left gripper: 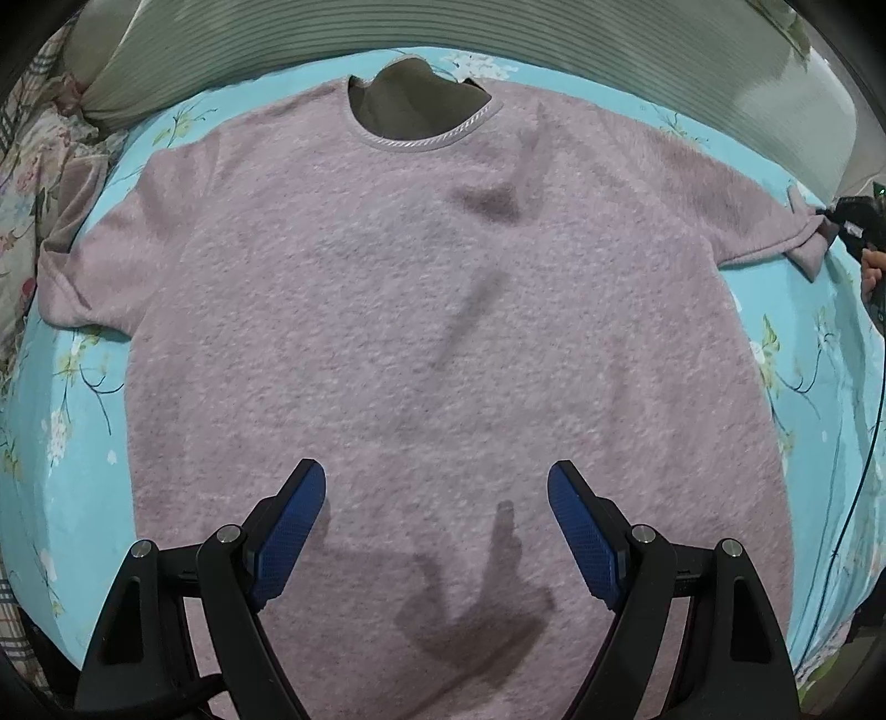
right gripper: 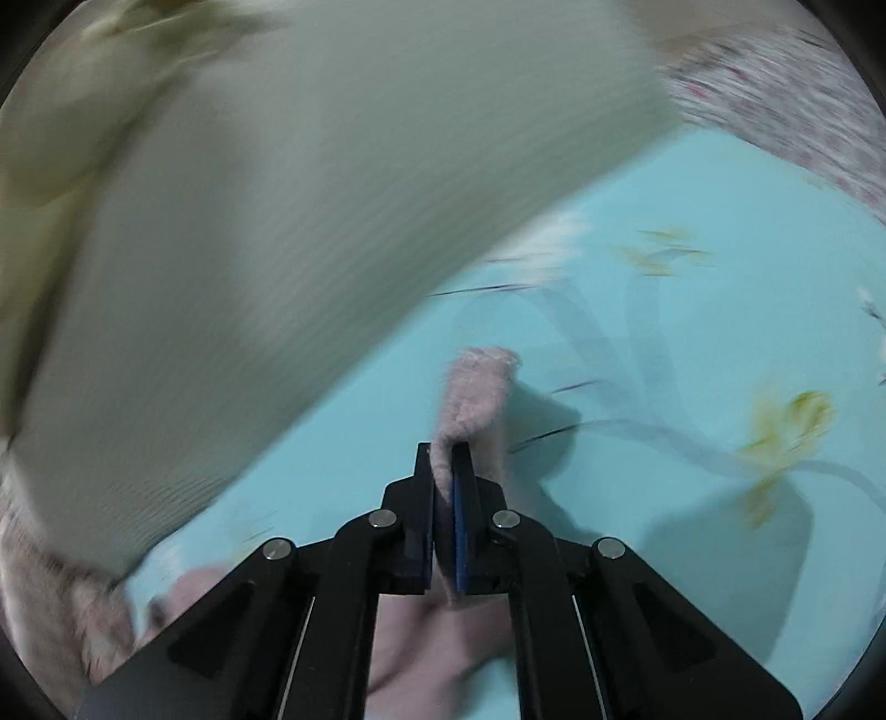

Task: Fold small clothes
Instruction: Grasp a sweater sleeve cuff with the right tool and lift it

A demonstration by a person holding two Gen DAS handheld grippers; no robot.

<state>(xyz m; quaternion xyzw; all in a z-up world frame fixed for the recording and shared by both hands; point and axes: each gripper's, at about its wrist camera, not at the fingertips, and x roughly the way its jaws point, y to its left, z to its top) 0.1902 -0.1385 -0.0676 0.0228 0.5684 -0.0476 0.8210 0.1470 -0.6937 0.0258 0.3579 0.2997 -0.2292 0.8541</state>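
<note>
Pink fuzzy short-sleeved top [left gripper: 443, 310] lies spread flat, front up, on a turquoise floral bedsheet [left gripper: 72, 443], its neckline [left gripper: 412, 138] toward the far side and its hem toward the camera of the left wrist. A pale braided trim edges the round neck opening. One sleeve [left gripper: 83, 277] lies out flat at the picture's left; the other sleeve's cuff [left gripper: 797, 243] at the picture's right is pinched and pulled into a small peak.

That cuff is held by the right gripper [right gripper: 443, 459]: in the right wrist view its jaws are closed on a fold of the pink fleece [right gripper: 470, 399], which sticks out past the blue pads [right gripper: 460, 526] and also bunches below them. In the left wrist view this gripper shows only as a dark shape at the far right edge, with a person's fingers [left gripper: 872, 271] beside it.

The left gripper [left gripper: 437, 487] hovers above the lower middle of the top, its jaws spread wide with nothing between them, its shadow falling on the fabric below.

Beyond the neckline lies a ribbed grey-green pillow [left gripper: 498, 27], which also fills the upper left of the blurred right wrist view. Patterned floral bedding [left gripper: 27, 183] is heaped at the far left.
</note>
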